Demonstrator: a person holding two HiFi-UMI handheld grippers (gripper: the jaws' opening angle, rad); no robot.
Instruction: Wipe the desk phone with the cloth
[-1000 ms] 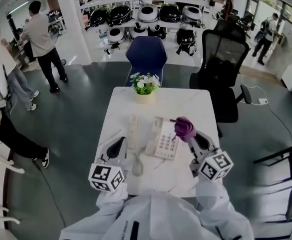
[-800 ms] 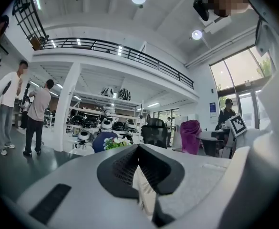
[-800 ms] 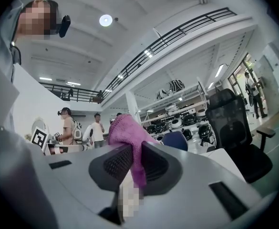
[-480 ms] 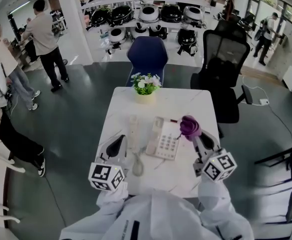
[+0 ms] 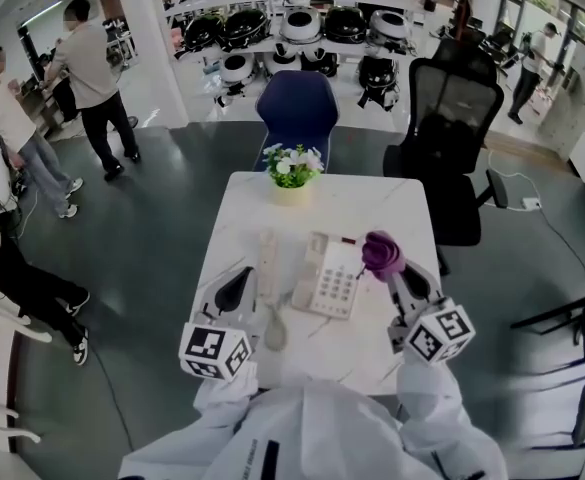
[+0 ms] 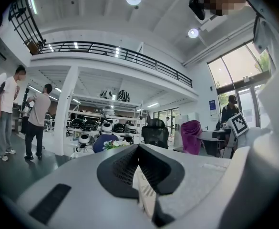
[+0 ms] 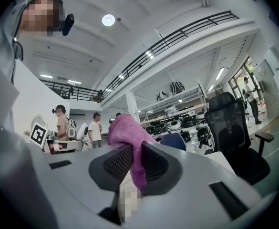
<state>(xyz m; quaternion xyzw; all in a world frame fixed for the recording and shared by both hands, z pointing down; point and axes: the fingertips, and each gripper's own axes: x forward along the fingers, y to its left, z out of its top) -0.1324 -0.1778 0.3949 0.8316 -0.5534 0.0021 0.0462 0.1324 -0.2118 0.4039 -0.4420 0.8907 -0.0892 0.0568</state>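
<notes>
Left gripper (image 5: pixel 236 290) is clamped on handset (image 5: pixel 266 258), just left of phone (image 5: pixel 324 280). Cloth (image 5: pixel 380 252) hangs bunched over the phone's right edge, pinched in right gripper (image 5: pixel 390 274). Risk: wiping pressure may slide the unheld phone, and the bunched cloth may slip free.

The person wears a white garment (image 5: pixel 312 428) with loose white sleeves (image 5: pixel 222 396), at six o'clock in the head view. The left gripper (image 5: pixel 246 276), at seven o'clock, and the right gripper (image 5: pixel 390 270), at five o'clock, each have a pale grey shell, black ribbed pads (image 6: pixel 118 168) and a cube (image 5: pixel 214 351) of black-and-white square markers.
</notes>
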